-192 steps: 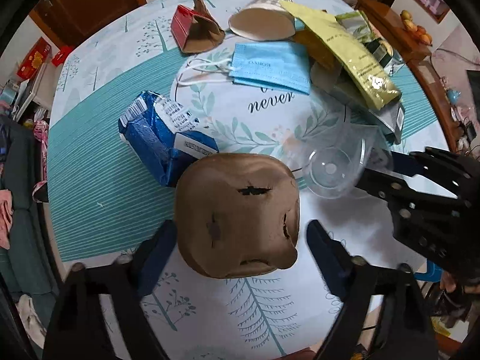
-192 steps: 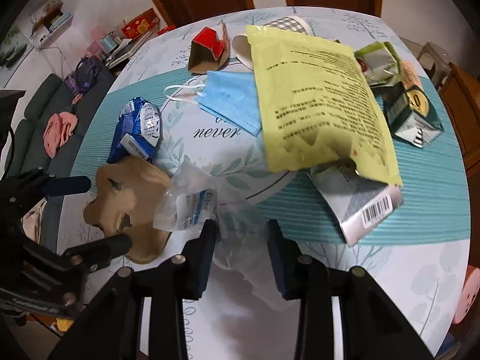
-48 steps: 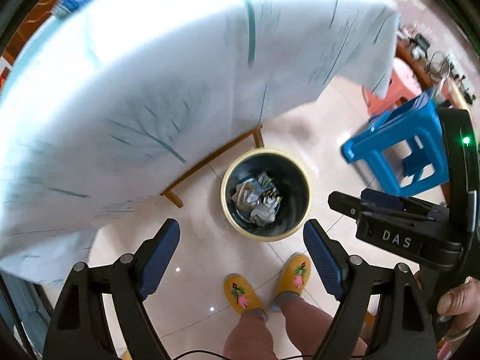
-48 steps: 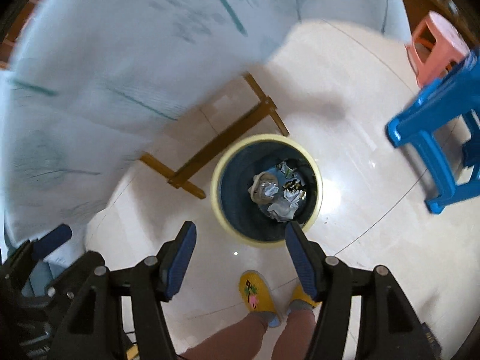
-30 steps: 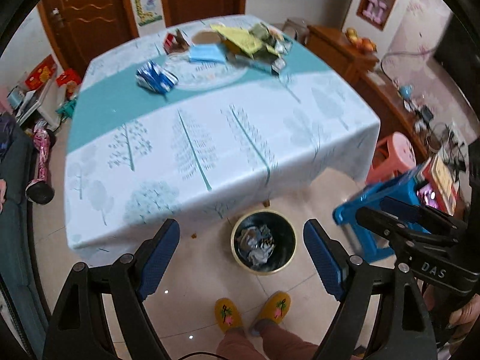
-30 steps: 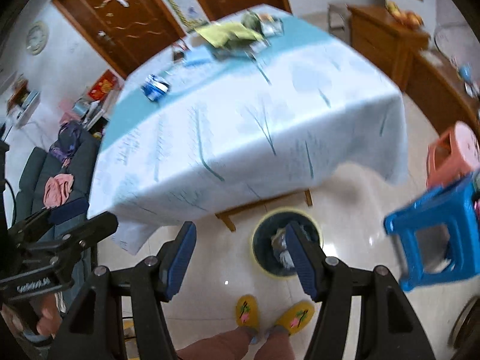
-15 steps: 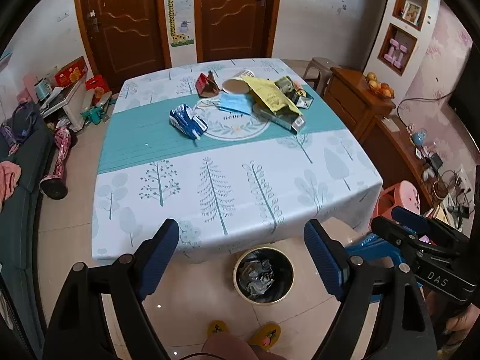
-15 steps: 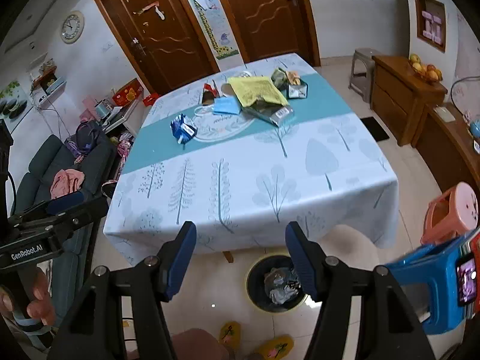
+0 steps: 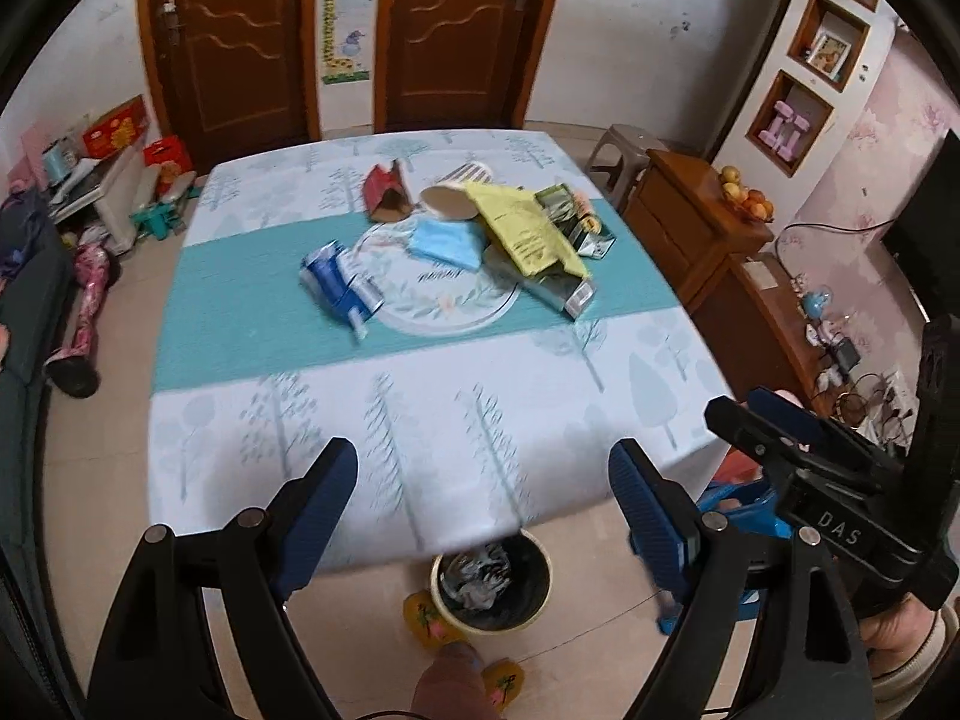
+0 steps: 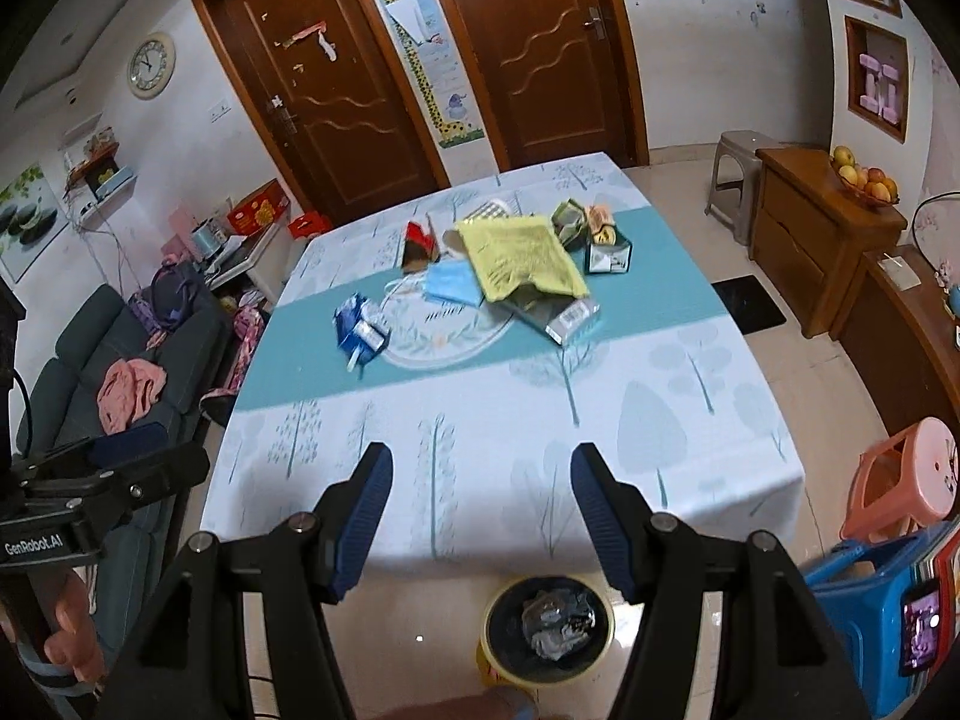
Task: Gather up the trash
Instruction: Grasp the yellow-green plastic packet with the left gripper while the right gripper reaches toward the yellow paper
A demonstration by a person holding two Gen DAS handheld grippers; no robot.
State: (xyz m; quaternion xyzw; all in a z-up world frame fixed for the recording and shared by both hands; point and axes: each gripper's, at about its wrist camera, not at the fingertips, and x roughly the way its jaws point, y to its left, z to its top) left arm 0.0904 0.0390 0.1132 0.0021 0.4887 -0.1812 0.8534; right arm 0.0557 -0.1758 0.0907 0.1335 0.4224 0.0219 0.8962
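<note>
Toward the far end of the table [image 10: 690, 420], on the teal band of its tree-print cloth, the trash lies in a loose cluster: a blue snack wrapper [image 10: 360, 327] toward the left edge, a blue face mask [image 10: 453, 282] near the middle, and a yellow-green pouch [image 10: 519, 258] draped over a silver packet [image 10: 561, 312]. Behind these, nearer the far edge, sit a red carton [image 10: 417, 243], a tipped paper cup [image 9: 453, 195] and a small green carton [image 10: 606, 255] toward the right. Below the table's near edge a yellow-rimmed waste bin [image 10: 549, 630] stands on the floor with crumpled rubbish inside. Nearest the cameras, the left gripper [image 9: 483, 507] and right gripper [image 10: 480, 510] both hover over the near edge with blue-padded jaws spread wide and nothing between them. Yellow slippers [image 9: 432, 618] show beside the bin. A blue stool [image 10: 870, 594] and pink stool [image 10: 906, 480] stand at right.
</note>
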